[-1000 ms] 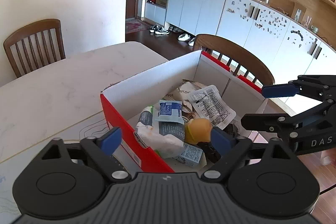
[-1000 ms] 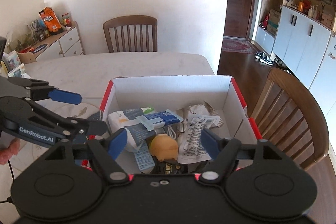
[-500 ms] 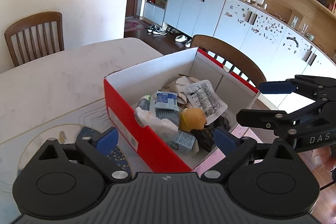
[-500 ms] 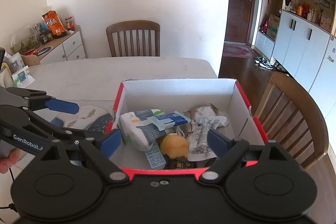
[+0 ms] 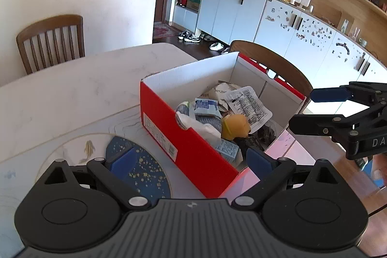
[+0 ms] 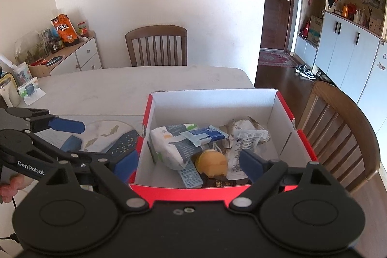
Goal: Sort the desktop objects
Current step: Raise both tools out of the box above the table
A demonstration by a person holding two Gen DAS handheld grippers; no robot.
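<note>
We hold both grippers back from the red shoebox (image 6: 212, 187), probably to survey it before the next pick; our right gripper (image 6: 187, 161) is spread wide with nothing between its pads, and our left gripper (image 5: 191, 158) is likewise spread and empty; the sorted things, snack packets (image 6: 179, 146) and a yellow toy (image 6: 212, 162), lie heaped inside the box; only the left view shows the box's barcode label (image 5: 159, 134); only the right shows the side cabinet (image 6: 82, 55).
</note>
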